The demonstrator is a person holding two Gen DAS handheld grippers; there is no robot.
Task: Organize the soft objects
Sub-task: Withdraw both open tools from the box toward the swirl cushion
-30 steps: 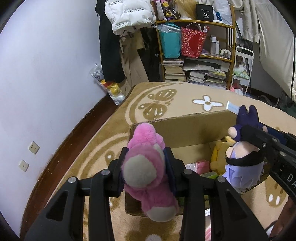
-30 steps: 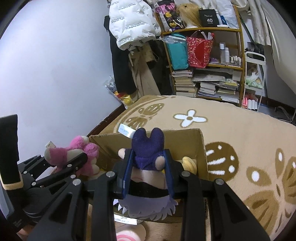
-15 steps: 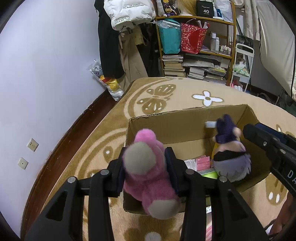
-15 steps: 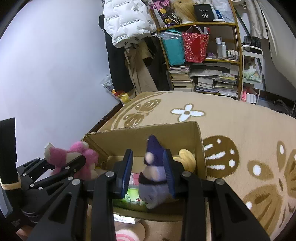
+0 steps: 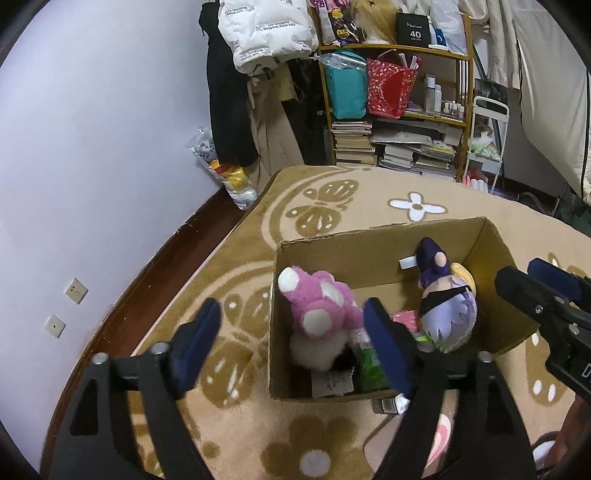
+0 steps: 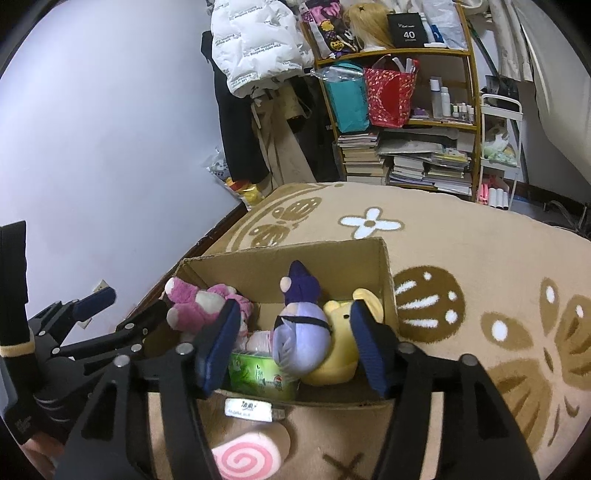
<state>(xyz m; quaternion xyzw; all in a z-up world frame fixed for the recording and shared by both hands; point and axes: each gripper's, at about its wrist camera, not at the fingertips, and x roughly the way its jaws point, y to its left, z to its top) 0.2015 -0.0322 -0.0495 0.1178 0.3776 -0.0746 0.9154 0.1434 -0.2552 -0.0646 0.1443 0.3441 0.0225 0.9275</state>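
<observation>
Letting go on both sides at once: a second ago my left hand-held gripper [image 5: 291, 339] was clamped on the pink plush bear [image 5: 320, 306] and my right hand-held gripper [image 6: 291, 349] on the purple plush doll [image 6: 301, 332], both held above the cardboard box [image 5: 369, 254]. Now both sets of jaws are spread wide with nothing between them, and both toys sit inside the box. From the left wrist view, the pink bear lies in the box's left part, head toward the upper left of the frame; the purple doll rests toward the right, leaning against a yellow plush [image 6: 341, 343]. A green packet [image 6: 258, 374] and something pink lie at the bottom between them.

For the task, I judge that two soft toys are now stowed. One candidate remains outside: a pink-and-white swirl cushion [image 6: 245, 458] on the rug [image 6: 480, 266], at the bottom centre of the right wrist view, just in front of the box. I'd go for that next.

Writing I can read: a black card on the top of the shelf [image 5: 456, 122] shows "40" [image 5: 413, 35], with a smaller line under it I can't make out. The white puffer jacket [image 5: 264, 33] hanging at upper centre carries printed text, too warped to read. A white label [image 6: 248, 405] at the box's near edge has characters I can't resolve.
</observation>
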